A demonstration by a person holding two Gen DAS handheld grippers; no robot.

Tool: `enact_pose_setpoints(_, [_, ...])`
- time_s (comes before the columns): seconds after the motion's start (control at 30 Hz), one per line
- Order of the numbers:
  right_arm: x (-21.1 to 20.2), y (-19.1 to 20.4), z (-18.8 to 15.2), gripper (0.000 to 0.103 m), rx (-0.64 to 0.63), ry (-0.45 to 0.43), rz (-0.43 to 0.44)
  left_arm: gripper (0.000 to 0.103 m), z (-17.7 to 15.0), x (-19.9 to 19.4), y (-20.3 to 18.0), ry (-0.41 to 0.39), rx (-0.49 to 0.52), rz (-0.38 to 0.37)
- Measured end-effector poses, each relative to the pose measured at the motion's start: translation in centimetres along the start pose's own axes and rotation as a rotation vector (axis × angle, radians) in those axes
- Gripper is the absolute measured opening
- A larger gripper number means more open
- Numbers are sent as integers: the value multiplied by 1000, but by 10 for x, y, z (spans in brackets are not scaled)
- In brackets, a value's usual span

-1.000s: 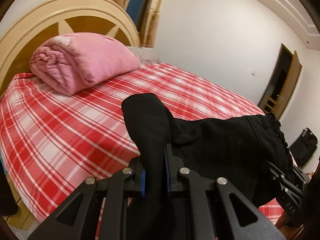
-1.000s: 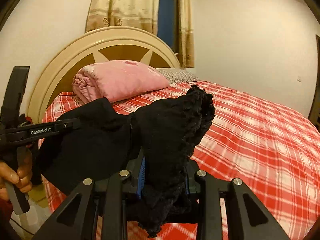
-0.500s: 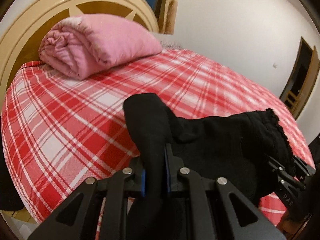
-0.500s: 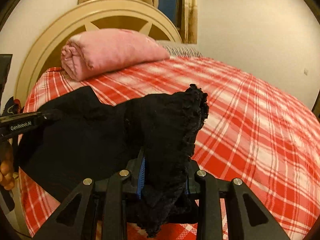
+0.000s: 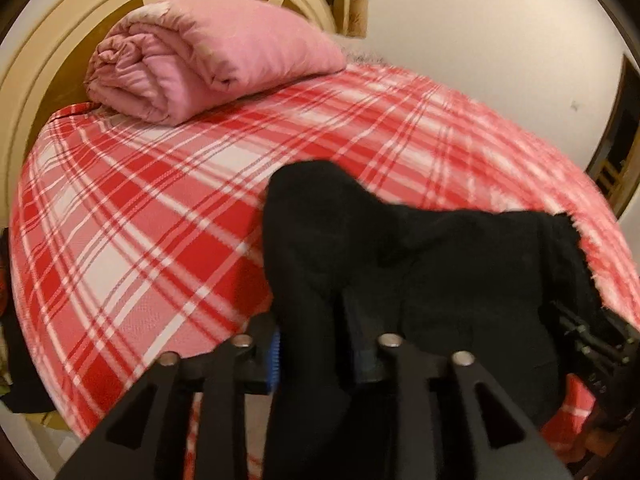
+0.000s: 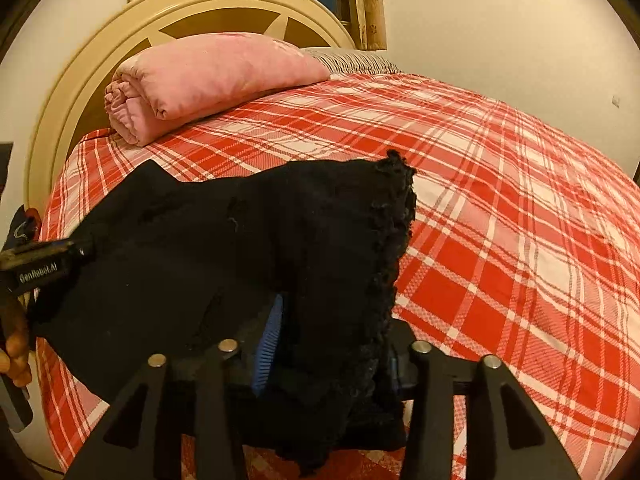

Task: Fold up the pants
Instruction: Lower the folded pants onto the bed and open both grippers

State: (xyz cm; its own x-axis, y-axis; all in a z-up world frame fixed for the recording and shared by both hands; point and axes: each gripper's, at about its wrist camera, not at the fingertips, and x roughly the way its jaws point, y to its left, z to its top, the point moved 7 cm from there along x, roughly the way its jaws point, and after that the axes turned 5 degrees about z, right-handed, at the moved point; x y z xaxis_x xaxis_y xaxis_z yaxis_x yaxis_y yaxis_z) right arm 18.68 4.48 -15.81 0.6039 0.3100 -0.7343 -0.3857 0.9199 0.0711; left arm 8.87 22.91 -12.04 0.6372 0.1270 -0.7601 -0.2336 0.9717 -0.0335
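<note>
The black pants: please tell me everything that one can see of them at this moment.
The black pants look like soft, matte, knit-like cloth. One edge carries a frilly, lace-like trim. They are stretched between the two claws: the left claw is shut on a smooth end, and the right claw is shut on the trimmed end. The cloth sags between them above the red plaid bed; whether it touches the bed cannot be told. Loose cloth hangs below both claws.
</note>
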Motion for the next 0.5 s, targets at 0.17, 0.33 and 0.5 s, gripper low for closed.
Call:
enact_pose_setpoints(0.17, [-9, -4, -7, 63, 26, 19, -5, 72, -7, 1, 14, 11, -9, 66])
enact_pose_setpoints(0.33, [-32, -9, -19, 66, 55, 10, -1, 98, -13, -4, 35, 31, -11, 153])
enact_pose_setpoints(0.5, [-66, -9, -16, 66, 67, -83, 0, 103, -29, -13, 56, 56, -26, 138])
